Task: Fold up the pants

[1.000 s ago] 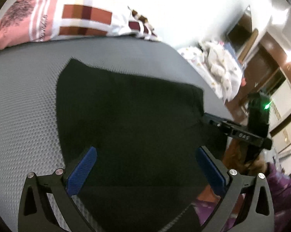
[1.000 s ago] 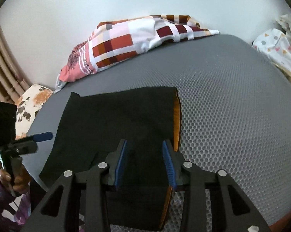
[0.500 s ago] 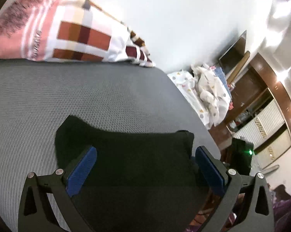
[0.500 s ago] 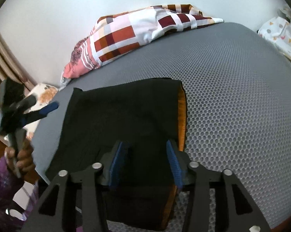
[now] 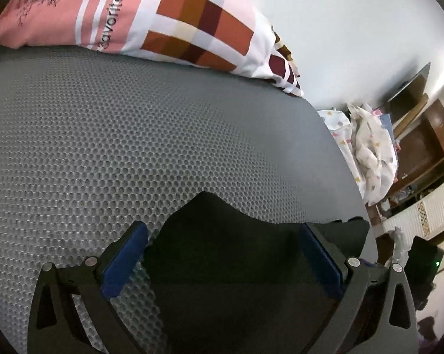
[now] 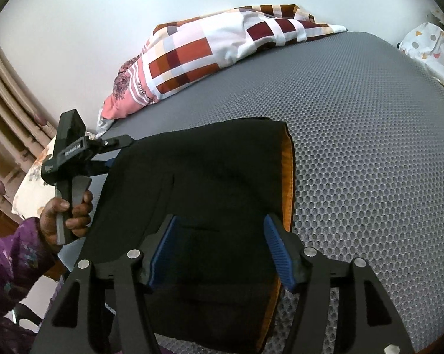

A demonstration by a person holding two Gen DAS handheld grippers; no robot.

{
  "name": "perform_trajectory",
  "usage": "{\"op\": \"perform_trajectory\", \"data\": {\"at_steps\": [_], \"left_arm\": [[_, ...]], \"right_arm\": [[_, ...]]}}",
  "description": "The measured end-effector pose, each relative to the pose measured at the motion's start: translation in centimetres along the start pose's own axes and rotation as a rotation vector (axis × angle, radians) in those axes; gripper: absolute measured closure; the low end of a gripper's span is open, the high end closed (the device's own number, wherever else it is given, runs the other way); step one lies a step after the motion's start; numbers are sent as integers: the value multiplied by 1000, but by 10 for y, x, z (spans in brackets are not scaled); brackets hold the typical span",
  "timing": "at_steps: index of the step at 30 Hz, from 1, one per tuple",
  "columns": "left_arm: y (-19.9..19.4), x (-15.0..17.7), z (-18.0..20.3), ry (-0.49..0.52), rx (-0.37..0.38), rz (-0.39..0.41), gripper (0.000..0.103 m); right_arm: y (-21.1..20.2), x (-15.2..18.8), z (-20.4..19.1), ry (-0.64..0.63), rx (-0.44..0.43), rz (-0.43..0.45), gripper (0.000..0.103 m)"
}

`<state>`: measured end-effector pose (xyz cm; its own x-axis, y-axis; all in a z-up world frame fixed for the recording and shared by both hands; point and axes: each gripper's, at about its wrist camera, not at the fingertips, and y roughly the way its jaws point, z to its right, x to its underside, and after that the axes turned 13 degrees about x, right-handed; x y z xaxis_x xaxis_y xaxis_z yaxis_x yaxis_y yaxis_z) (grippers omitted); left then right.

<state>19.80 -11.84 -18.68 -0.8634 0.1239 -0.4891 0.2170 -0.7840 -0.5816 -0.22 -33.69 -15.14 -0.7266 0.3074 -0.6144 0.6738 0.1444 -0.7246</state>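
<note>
Since a second ago my left gripper [image 6: 116, 155] swung to the pants' [image 6: 210, 194] far-left corner, jaws spread, perhaps touching nothing. My right gripper [image 6: 219, 253] has just been opening, unclamped over cloth running toward twelve o'clock.

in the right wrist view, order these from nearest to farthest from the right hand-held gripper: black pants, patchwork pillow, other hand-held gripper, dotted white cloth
1. Folded black pants with orange lining: directly under the right hand-held gripper, between its open fingers.
2. Black left hand-held gripper: at the left, by the pants' far left corner.
3. Red, pink and white patchwork pillow: far edge of the grey mesh mattress, against the wall.
4. Dotted white cloth: beyond the mattress, top right; too close to the pillow to rank firmly.
</note>
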Motion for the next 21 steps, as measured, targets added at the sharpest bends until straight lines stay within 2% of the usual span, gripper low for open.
{"op": "perform_trajectory", "data": {"at_steps": [2,4,6,8,10,13,14,16,19,21], "left_arm": [[-27,1,13,31,19,89,3],[-42,0,30,73,19,140,3],[-43,3,50,130,45,121,3],[-30,9,72,209,70,67,3],[-10,11,76,229,61,16,3],[17,11,50,138,45,-38,3],[20,12,42,107,40,-39,3],[15,14,28,39,90,8,4],[14,18,27,49,78,15,4],[17,22,31,81,45,26,4]], "right_arm": [[-14,-7,2,22,-19,46,45],[-24,-14,1,26,-33,85,44],[-28,-23,-2,11,-41,99,44],[-21,-31,-7,-17,-23,91,44],[-12,-37,-10,-36,-21,86,44],[7,-41,-16,-97,28,68,47],[13,-41,-16,-105,30,64,48],[22,-41,-13,-103,35,61,51],[36,-32,-9,-103,58,16,53],[40,-24,-11,-118,74,29,53]]}}
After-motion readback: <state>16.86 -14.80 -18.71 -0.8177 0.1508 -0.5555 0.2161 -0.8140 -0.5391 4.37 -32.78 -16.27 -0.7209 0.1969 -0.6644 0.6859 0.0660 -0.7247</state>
